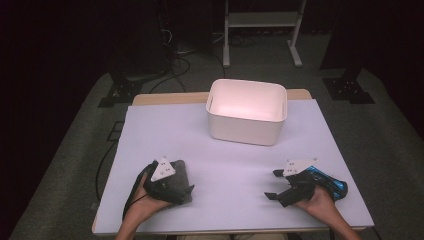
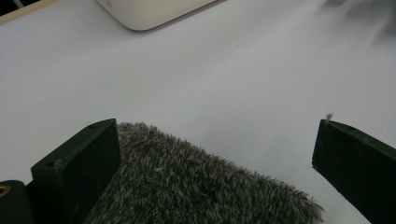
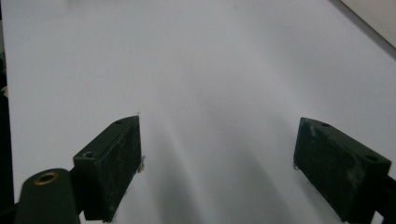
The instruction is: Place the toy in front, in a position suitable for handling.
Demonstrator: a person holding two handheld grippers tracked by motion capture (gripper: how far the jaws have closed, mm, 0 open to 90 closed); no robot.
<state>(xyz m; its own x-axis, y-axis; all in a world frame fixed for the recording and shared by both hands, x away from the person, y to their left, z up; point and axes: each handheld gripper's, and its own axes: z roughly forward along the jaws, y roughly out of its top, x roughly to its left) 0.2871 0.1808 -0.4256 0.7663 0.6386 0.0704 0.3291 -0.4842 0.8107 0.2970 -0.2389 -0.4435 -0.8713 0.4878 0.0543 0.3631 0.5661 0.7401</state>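
Left gripper view: grey furry cloth [image 2: 187, 186] cut off below, between wide-open left tool [image 2: 215, 163] jaws, ungripped.
Right tool [image 3: 217, 161] gaping, empty, over bare bench [image 3: 210, 70]; blue object [image 1: 330, 182] half hidden behind right hand.

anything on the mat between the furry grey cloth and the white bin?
Nothing. In the left gripper view, bare white mat runs from the furry cloth up to the bin; the high view shows the same.

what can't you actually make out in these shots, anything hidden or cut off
- Grey furry cloth: left gripper view cuts it off at the bottom edge; in the high view the left gripper and hand cover most of it.
- Blue object: high view, largely under the right hand, so its kind is unclear.
- White bin: its near wall hides part of the floor inside.
- Right gripper: open, nothing between the jaws.
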